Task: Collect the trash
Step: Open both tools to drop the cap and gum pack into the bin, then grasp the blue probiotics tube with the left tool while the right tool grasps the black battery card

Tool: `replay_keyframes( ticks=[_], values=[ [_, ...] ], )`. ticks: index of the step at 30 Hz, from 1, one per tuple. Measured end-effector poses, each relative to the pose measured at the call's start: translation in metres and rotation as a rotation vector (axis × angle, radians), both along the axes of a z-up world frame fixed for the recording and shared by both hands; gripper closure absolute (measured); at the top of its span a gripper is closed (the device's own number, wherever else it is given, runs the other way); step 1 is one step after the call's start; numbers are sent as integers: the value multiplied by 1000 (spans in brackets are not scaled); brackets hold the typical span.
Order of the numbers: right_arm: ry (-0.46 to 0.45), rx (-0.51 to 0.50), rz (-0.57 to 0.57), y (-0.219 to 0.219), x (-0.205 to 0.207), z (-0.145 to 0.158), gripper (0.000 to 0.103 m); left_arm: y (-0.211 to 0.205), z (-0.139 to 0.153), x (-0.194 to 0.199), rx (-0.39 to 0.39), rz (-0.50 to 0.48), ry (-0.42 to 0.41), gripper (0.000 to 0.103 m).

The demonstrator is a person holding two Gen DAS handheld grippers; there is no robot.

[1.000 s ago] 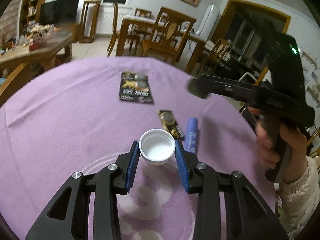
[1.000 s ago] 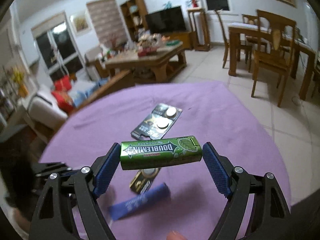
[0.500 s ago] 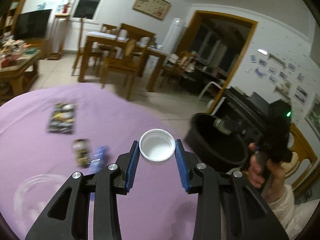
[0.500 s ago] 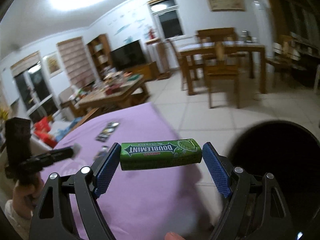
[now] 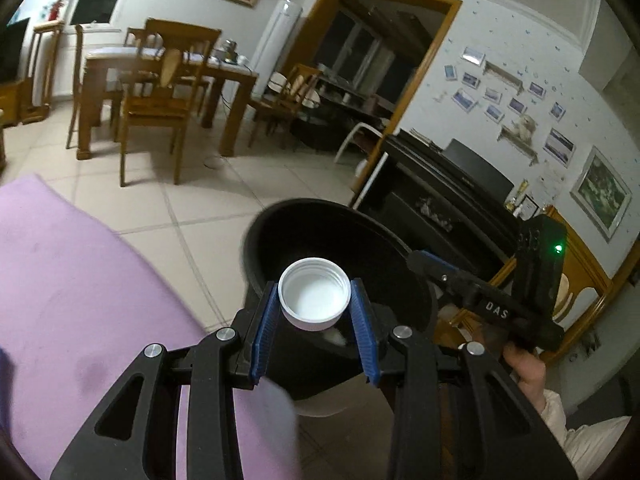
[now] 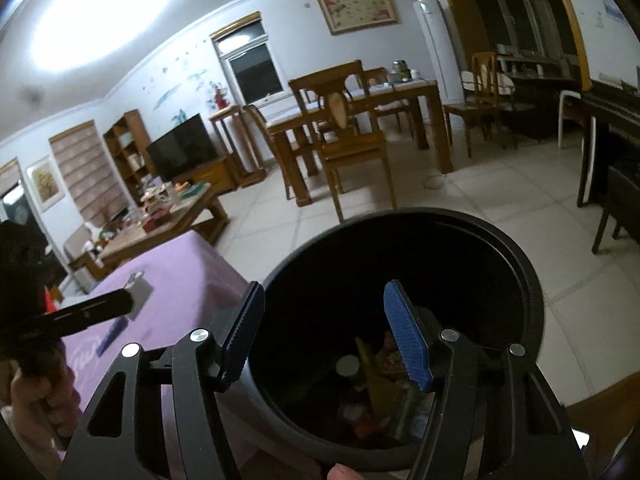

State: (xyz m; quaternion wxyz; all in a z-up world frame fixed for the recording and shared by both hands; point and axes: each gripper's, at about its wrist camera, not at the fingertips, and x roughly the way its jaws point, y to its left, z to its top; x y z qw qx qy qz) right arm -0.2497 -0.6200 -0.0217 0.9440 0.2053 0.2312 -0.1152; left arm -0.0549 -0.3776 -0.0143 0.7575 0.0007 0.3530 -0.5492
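My left gripper [image 5: 315,312] is shut on a white plastic cap [image 5: 314,293], open side up, held over the near rim of a round black trash bin [image 5: 320,228]. My right gripper [image 6: 324,334] is open and empty above the mouth of the same bin [image 6: 516,256]. Several pieces of trash [image 6: 384,384] lie at the bin's bottom. The right gripper also shows in the left wrist view [image 5: 416,258], over the bin's far side. The left gripper's body shows at the left of the right wrist view [image 6: 80,312].
The purple-clothed table [image 5: 72,280] is at my left, right against the bin. A blue wrapper [image 6: 110,334] lies on it. Tiled floor [image 5: 192,200], wooden dining chairs [image 5: 156,100] and a dark cabinet [image 5: 440,184] lie beyond.
Both grippers swung from the table to over the bin. The right gripper opened and the green gum pack it held is gone from its jaws. The left still holds the cap.
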Motion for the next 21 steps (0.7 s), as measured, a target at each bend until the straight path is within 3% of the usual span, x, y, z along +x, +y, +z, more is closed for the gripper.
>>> replay_keyframes(
  ticks=[5,8,9,10,12,21],
  values=[
    [-12,32,-33,-14,-12,-11,40,-29,-3,-9,26,-32,-7,67],
    [-16,56,-53,-21,-17,-13,39,-47,-5,-14,84,-62,-29,65],
    [-16,62,-55,-22,-20,-14,37,-52,-7,-16,110,-62,-45,54],
    [-17,72,-58,-24,-22,-17,30,-56,-7,-19,138,-49,-73,28],
    [-20,77,-63,-26,-29,-20,27,-48,-5,-24,139,-16,-116,7],
    [-19,62,-33,-2,-34,-15,23,17,12,-21,120,74,-172,7]
  ],
)
